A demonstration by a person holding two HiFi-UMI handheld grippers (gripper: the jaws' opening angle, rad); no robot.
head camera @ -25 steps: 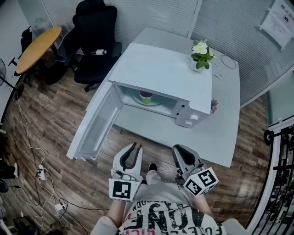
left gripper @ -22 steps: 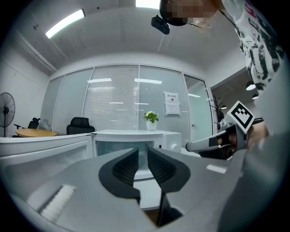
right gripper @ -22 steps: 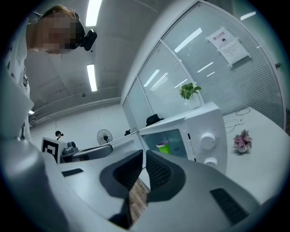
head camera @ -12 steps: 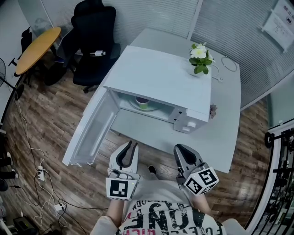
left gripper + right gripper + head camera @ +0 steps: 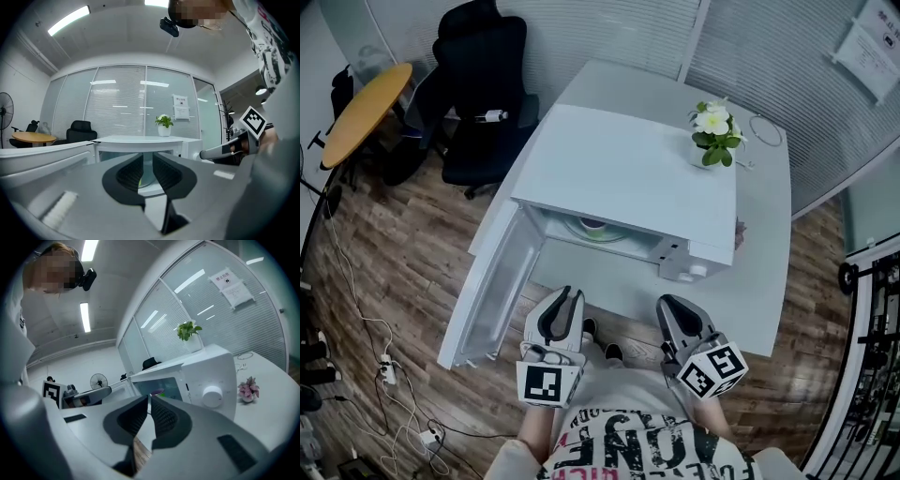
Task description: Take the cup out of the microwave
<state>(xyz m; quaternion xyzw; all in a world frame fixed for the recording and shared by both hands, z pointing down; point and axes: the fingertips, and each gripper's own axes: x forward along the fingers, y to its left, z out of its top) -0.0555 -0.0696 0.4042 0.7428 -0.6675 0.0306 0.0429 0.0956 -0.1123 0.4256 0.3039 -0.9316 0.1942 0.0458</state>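
A white microwave point(image 5: 628, 169) stands on a pale table point(image 5: 750, 281) with its door point(image 5: 492, 291) swung open to the left. Inside, on the glass plate, sits the green cup point(image 5: 593, 225) with a purple rim, mostly hidden under the microwave's top; its rim point(image 5: 157, 393) also shows in the right gripper view. My left gripper point(image 5: 567, 300) hovers at the table's near edge, in front of the opening, jaws slightly apart and empty. My right gripper point(image 5: 672, 305) is beside it, below the control knob point(image 5: 212, 396), with its jaws together and holding nothing.
A potted plant point(image 5: 712, 127) stands on the microwave's far right corner, and a small pink flower point(image 5: 247, 389) on the table beside it. A black office chair point(image 5: 478, 84) and a round wooden table point(image 5: 366, 112) are at far left. Cables point(image 5: 384, 366) lie on the wood floor.
Both grippers have moved forward toward the microwave's front. The cup now shows less under the microwave's top. Neither jaw opening has changed.
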